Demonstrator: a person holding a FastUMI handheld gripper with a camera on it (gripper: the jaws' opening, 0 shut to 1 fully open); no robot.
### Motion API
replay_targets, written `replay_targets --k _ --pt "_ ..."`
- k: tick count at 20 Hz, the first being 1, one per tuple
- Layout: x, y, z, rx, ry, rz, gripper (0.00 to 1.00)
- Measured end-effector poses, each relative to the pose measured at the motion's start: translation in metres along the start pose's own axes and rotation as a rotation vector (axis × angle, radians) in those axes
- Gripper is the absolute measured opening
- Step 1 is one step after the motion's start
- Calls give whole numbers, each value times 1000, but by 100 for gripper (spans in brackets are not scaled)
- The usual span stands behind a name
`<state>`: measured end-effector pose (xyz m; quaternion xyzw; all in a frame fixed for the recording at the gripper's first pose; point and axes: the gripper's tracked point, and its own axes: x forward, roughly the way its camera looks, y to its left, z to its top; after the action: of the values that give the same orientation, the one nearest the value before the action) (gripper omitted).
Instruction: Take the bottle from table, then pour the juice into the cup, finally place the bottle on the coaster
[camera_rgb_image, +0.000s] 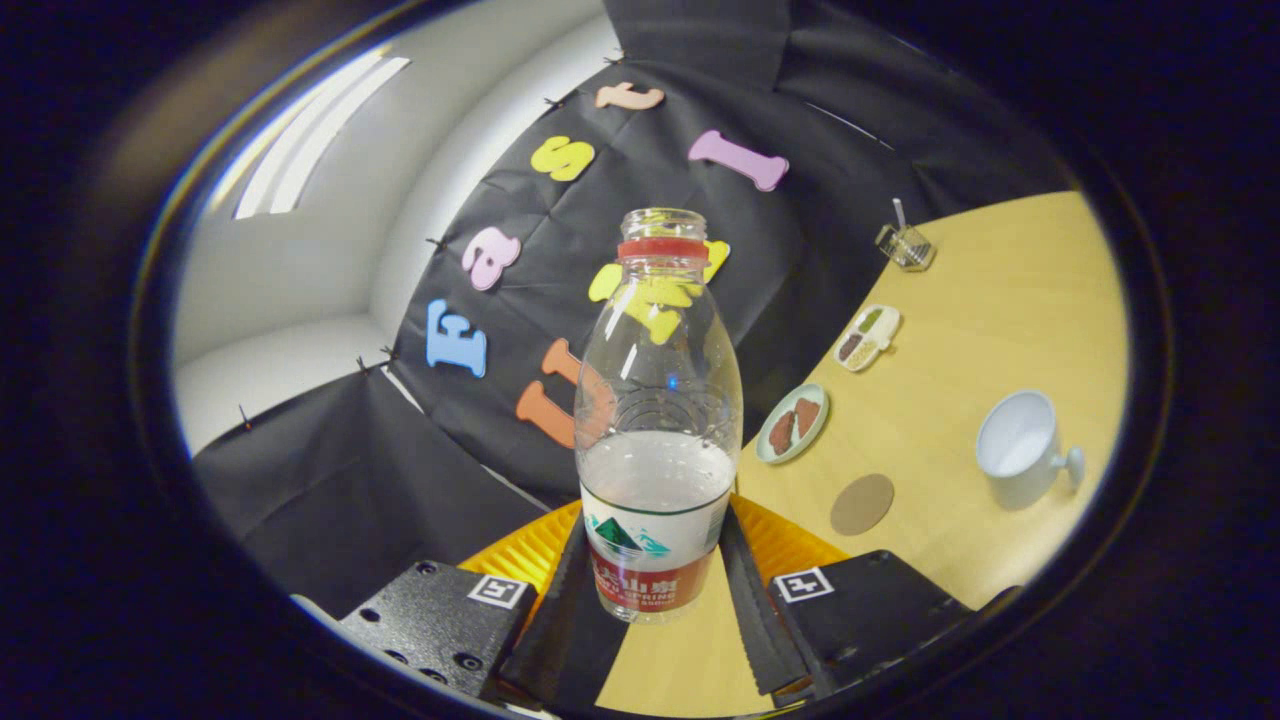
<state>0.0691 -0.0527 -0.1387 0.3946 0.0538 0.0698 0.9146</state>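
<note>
The gripper (655, 590) holds the bottle (655, 420) between its two fingers, both pressed against the labelled lower part. The bottle is uncapped, roughly half full of clear liquid, and appears lifted above the table (1000, 330). Beyond the fingers to the right lie the round coaster (862, 503) and, farther right, the white cup (1022, 448), standing apart from it.

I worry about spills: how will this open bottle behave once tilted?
Held between the gripper fingers, the bottle has no cap, so liquid likely sloshes out fast. Under half full, probably light. Its thin clear wall may flex if squeezed.
</note>
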Motion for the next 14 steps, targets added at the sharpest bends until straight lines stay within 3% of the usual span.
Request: replay_targets --k 2,6,14 --pt "-9 -9 9 -159 13 -79 75" --pt "-18 -7 31 -450 16 -156 75" --pt "-19 25 51 -612 -26 -156 76"
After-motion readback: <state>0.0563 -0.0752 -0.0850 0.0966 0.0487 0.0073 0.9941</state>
